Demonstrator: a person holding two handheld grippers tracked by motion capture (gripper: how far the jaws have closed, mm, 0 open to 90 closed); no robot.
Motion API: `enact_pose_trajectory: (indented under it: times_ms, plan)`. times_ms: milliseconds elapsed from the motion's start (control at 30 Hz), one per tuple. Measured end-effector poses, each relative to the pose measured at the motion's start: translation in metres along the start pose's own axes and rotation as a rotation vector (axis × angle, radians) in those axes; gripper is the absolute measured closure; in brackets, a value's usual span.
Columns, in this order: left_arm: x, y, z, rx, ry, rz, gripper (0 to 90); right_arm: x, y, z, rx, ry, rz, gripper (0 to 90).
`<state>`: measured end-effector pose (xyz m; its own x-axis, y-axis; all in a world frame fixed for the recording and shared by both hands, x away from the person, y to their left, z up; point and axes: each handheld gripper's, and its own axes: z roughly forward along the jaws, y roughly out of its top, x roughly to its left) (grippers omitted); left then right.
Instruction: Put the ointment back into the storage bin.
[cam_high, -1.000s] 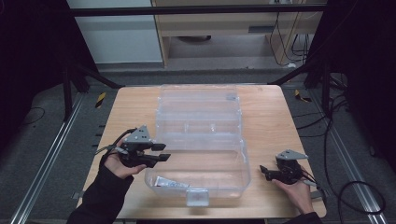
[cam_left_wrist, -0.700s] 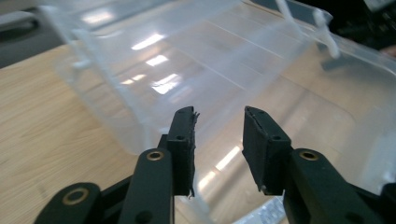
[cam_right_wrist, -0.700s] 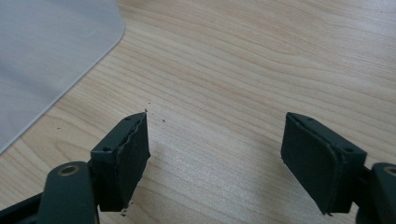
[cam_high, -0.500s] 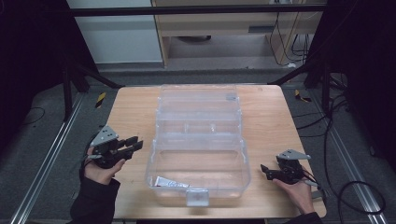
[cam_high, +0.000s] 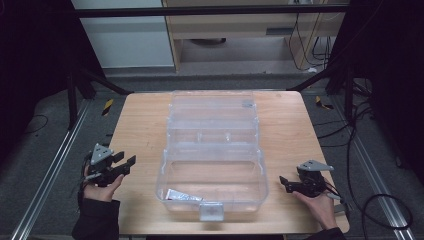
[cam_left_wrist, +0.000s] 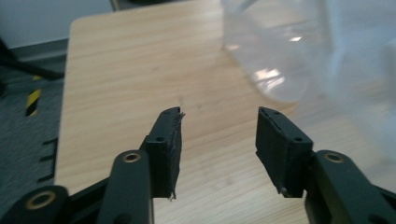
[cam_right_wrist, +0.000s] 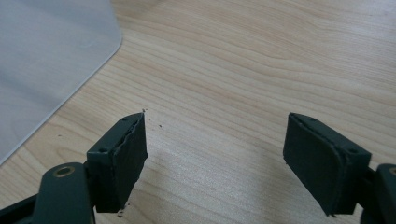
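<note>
Jaws stand apart and empty on both our left gripper (cam_high: 131, 161) at eight o'clock and right gripper (cam_high: 283, 181) at four o'clock. Between them on the pale wooden table (cam_high: 145, 115), the clear plastic hinged box (cam_high: 215, 150) lies open, a small silvery tube (cam_high: 184, 195) in its near tray. We judge closing the lid comes next, needing both grippers.

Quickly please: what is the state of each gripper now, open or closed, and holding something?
Left gripper: open, holding nothing.
Right gripper: open, holding nothing.
</note>
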<state>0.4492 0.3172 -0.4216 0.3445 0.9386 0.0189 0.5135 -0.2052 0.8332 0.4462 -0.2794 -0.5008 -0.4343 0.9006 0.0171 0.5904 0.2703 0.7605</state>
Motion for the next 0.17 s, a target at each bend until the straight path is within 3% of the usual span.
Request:
enact_pose_trajectory:
  times_ms: [167]
  plan:
    - [0.015, -0.020, 0.012, 0.060, 0.039, -0.049, 42.7, -0.001, 0.000, -0.001, -0.016, -0.001, 0.002, 21.8]
